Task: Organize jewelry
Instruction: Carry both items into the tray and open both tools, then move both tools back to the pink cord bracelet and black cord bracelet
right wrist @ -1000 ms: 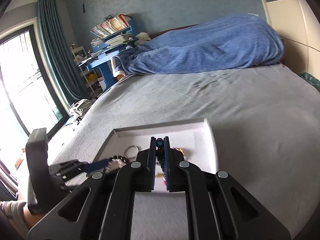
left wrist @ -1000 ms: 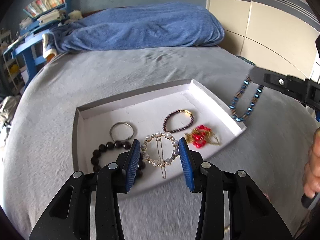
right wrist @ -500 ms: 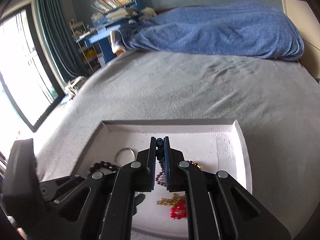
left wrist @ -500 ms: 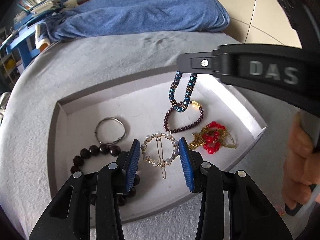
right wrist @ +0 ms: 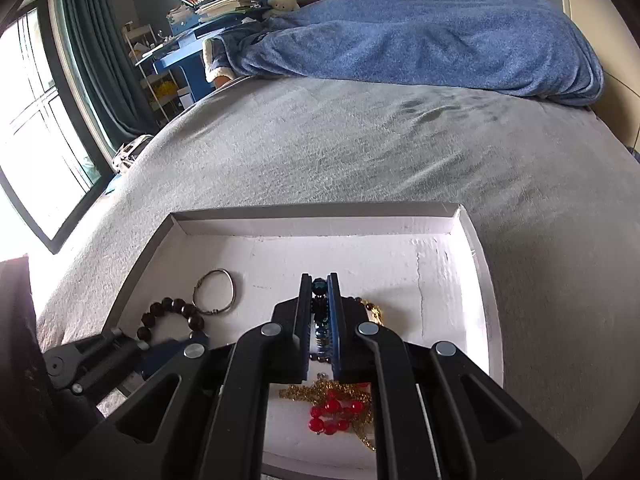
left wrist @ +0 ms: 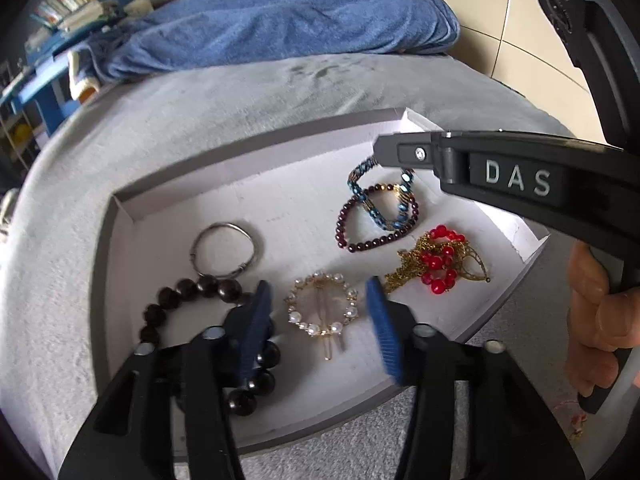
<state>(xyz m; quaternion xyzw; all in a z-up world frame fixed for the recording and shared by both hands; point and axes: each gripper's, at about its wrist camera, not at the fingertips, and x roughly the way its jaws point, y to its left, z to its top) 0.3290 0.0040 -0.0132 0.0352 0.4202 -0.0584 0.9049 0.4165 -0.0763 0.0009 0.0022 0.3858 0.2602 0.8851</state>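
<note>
A white tray [left wrist: 280,208] lies on the grey bed. My right gripper [right wrist: 319,286] is shut on a blue beaded bracelet [left wrist: 380,200], whose lower loop rests on a dark purple bead bracelet [left wrist: 360,236] in the tray. My left gripper [left wrist: 318,300] is open and empty, with its fingers on either side of a pearl ring hair clip [left wrist: 322,310]. Also in the tray are a silver ring [left wrist: 226,248], a dark brown bead bracelet [left wrist: 192,292] and a red-and-gold piece [left wrist: 438,264]. The right gripper [left wrist: 384,152] shows from the side in the left wrist view.
A blue blanket [right wrist: 420,40] is heaped at the far end of the bed. A blue shelf with books [right wrist: 208,4] and a window [right wrist: 36,120] stand at the left. A hand [left wrist: 600,312] holds the right gripper's handle.
My right gripper has come down lower into the tray with the blue bracelet, which now touches the purple bracelet. My left gripper has stayed open over the pearl clip.
</note>
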